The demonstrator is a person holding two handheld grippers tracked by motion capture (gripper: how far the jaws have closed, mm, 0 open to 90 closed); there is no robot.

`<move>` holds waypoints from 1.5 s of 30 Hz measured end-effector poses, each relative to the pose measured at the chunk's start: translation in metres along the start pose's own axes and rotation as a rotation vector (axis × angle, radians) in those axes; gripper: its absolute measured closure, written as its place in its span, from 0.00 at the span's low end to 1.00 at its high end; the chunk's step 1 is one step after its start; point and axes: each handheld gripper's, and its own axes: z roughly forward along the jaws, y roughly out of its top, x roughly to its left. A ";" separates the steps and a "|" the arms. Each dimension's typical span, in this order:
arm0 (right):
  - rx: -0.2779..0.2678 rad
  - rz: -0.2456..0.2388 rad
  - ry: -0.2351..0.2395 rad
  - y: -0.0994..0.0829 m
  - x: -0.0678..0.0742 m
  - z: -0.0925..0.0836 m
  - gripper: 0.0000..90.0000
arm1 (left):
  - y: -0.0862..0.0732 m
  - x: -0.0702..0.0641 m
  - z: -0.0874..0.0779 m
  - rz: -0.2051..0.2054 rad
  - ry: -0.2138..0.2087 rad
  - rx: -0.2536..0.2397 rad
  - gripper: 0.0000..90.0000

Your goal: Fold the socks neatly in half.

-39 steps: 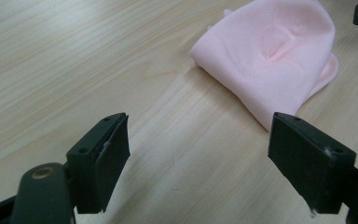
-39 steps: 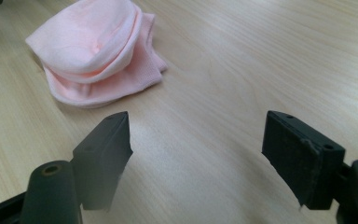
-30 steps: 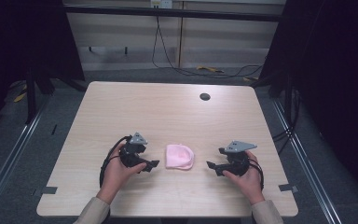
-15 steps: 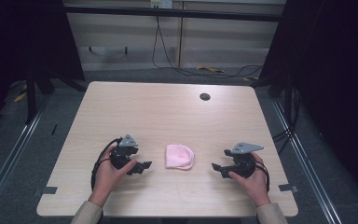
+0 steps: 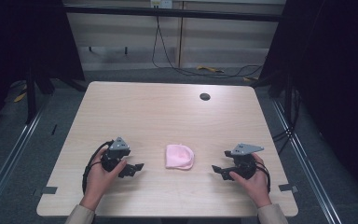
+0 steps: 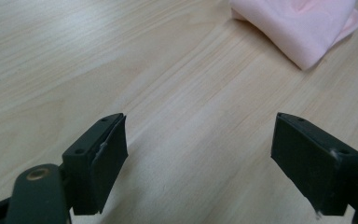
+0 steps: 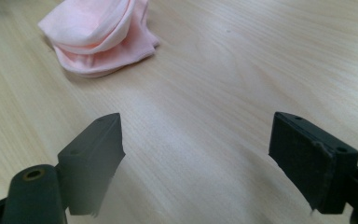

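Lying folded near the table's near edge, the pink cloth is flanked by the left gripper and the right gripper, each kept apart from it with jaws spread wide over bare wood, the right's having just been opening with nothing between them.

Both grippers open, empty
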 end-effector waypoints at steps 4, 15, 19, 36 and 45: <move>0.010 0.002 -0.002 -0.004 -0.001 -0.004 0.18 | -0.003 0.002 -0.003 0.000 0.002 -0.001 0.20; 0.032 0.004 -0.011 -0.015 -0.005 -0.013 0.18 | -0.016 0.010 -0.011 -0.010 0.012 0.008 0.20; 0.029 0.005 -0.016 -0.018 -0.007 -0.016 0.18 | -0.020 0.014 -0.015 -0.008 0.028 0.016 0.20; 0.057 0.013 -0.030 -0.025 -0.012 -0.017 0.18 | -0.036 0.024 -0.028 0.001 0.055 0.033 0.20; 0.072 -0.009 -0.031 -0.026 -0.011 -0.017 0.17 | -0.043 0.027 -0.033 0.011 0.077 0.045 0.20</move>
